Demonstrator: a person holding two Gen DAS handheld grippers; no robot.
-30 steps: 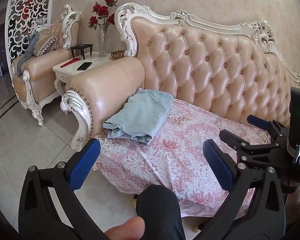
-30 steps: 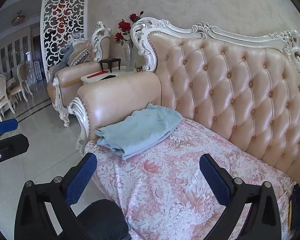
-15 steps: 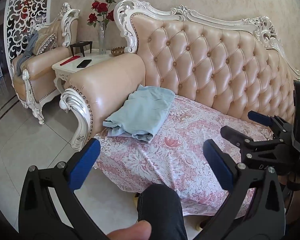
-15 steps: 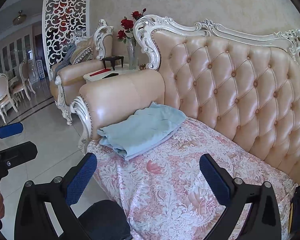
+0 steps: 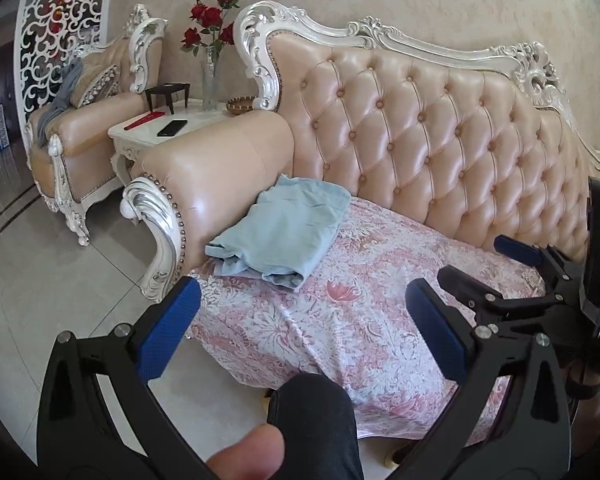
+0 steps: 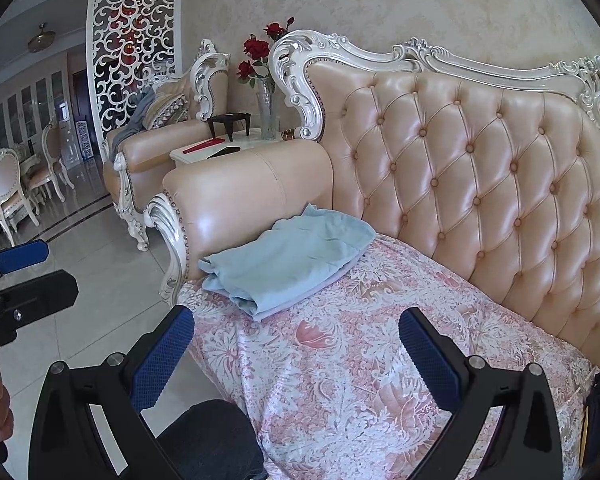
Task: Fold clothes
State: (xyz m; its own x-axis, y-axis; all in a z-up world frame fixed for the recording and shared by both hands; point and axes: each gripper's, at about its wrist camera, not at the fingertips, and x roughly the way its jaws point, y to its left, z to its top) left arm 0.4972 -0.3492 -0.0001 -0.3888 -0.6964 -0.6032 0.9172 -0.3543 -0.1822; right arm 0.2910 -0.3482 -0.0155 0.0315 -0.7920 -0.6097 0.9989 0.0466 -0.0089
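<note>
A folded light blue garment [image 5: 282, 230] lies on the pink floral cover [image 5: 340, 320] of the sofa seat, against the left armrest [image 5: 220, 168]; it also shows in the right wrist view [image 6: 288, 260]. My left gripper [image 5: 300, 332] is open and empty, held back from the sofa's front edge. My right gripper [image 6: 296, 356] is open and empty, also short of the seat. The right gripper shows at the right of the left wrist view [image 5: 500, 264]. The left gripper shows at the left edge of the right wrist view [image 6: 24, 276].
A tufted sofa backrest [image 5: 440, 140] rises behind the seat. A white side table [image 5: 156, 132] with a phone, a vase of red roses [image 5: 210, 36] and a small black stand is left of the armrest. An armchair [image 5: 76, 128] stands farther left. My dark-trousered knee [image 5: 316, 412] is below.
Both grippers have drifted slightly; the view shifted a little toward the sofa. The garment has not moved and both grippers stay open.
</note>
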